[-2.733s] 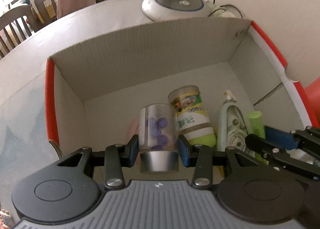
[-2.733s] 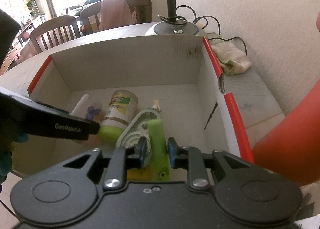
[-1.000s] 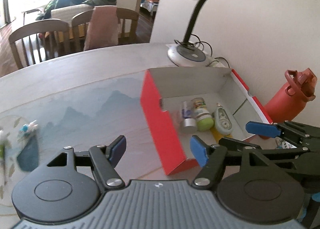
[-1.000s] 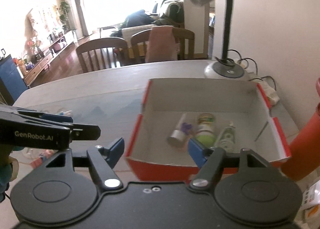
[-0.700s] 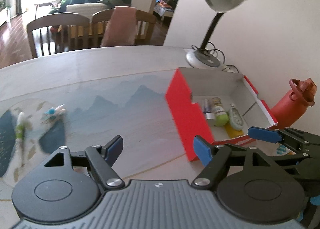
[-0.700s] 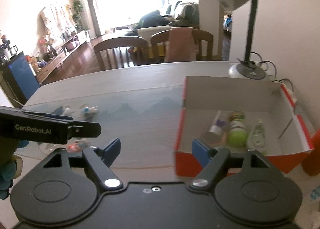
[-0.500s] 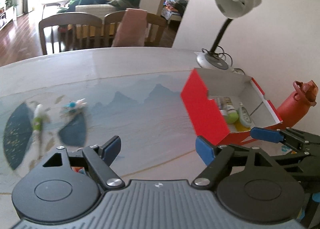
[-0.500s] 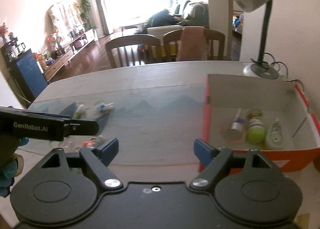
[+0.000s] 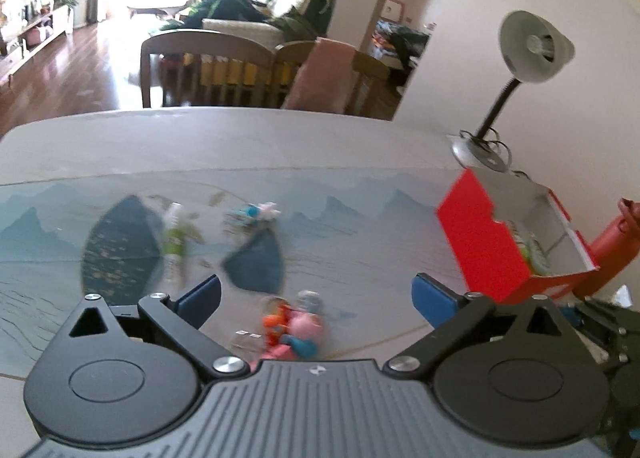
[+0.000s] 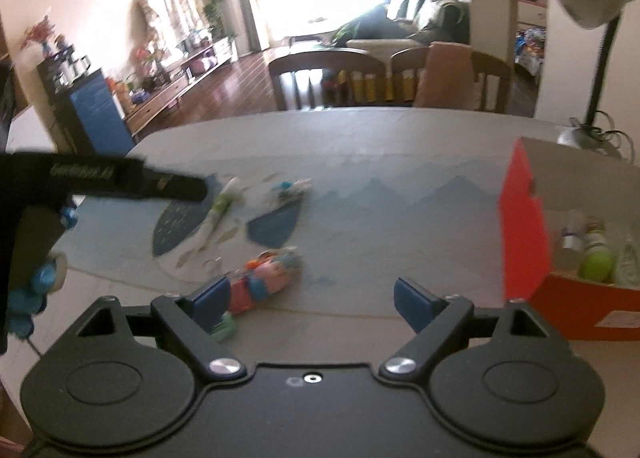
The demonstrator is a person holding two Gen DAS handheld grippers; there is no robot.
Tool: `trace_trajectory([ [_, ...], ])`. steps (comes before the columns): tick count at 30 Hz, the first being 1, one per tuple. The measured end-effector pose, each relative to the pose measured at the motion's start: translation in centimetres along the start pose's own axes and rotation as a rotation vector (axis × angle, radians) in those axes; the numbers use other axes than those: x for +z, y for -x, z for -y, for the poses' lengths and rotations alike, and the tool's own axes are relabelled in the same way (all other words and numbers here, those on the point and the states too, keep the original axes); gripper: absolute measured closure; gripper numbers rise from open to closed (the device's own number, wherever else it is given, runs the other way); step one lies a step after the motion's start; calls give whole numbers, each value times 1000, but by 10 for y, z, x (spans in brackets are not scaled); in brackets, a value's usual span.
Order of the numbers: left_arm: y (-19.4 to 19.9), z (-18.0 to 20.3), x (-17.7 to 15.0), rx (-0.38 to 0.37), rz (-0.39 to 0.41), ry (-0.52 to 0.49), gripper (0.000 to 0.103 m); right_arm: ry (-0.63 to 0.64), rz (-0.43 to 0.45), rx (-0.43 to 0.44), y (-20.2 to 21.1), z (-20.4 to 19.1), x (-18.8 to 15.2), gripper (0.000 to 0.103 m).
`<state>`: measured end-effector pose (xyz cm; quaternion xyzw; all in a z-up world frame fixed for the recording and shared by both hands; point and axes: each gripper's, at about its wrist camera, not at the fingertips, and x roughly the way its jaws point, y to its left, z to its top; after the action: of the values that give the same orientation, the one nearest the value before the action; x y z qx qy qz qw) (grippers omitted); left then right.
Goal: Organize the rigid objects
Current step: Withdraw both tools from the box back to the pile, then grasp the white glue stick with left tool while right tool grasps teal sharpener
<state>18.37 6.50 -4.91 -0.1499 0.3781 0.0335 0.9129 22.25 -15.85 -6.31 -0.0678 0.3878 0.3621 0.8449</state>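
Note:
My left gripper (image 9: 316,294) hangs over the table mat with its jaws opening wide and nothing between the pads. A pink, orange and blue toy figure (image 9: 294,328) lies on the mat just below it. My right gripper (image 10: 314,298) is also opening and empty, with the same toy figure (image 10: 268,272) by its left fingertip. Farther back lie a white and green tube (image 10: 222,206) and a small blue and white toy (image 10: 290,188). The red box (image 10: 522,226) at the right holds a clear vial (image 10: 570,238), a green-capped bottle (image 10: 598,258) and a tape dispenser (image 10: 628,258).
A desk lamp (image 9: 532,46) stands behind the box against the wall. A red water bottle (image 9: 616,242) is beside the box on the right. Wooden chairs (image 10: 328,78) line the table's far edge. The left gripper (image 10: 120,178) reaches across the right wrist view.
Both grippers let go of the vial and the green stick in the box, drew back, and swung left to the loose items. Their jaws have spread wider.

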Motion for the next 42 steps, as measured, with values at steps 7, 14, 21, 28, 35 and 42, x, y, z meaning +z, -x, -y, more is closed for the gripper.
trace_trajectory([
  [7,-12,-42,-2,55,-10,53,1,35,-66,33,-27,-38,-10,15],
  [14,-34,-81,-5,136,-29,107,1,129,-96,68,-49,-64,-19,15],
  [21,-65,-107,-4,221,-25,106,1,165,-145,67,-75,-76,-28,16],
  [28,-97,-119,-6,239,-45,86,1,191,-194,46,-102,-85,-33,24],
  [35,-125,-124,-6,252,-69,71,1,198,-216,42,-116,-87,-32,29],
  [42,-140,-123,-7,258,-75,33,2,208,-239,45,-127,-92,-33,35],
])
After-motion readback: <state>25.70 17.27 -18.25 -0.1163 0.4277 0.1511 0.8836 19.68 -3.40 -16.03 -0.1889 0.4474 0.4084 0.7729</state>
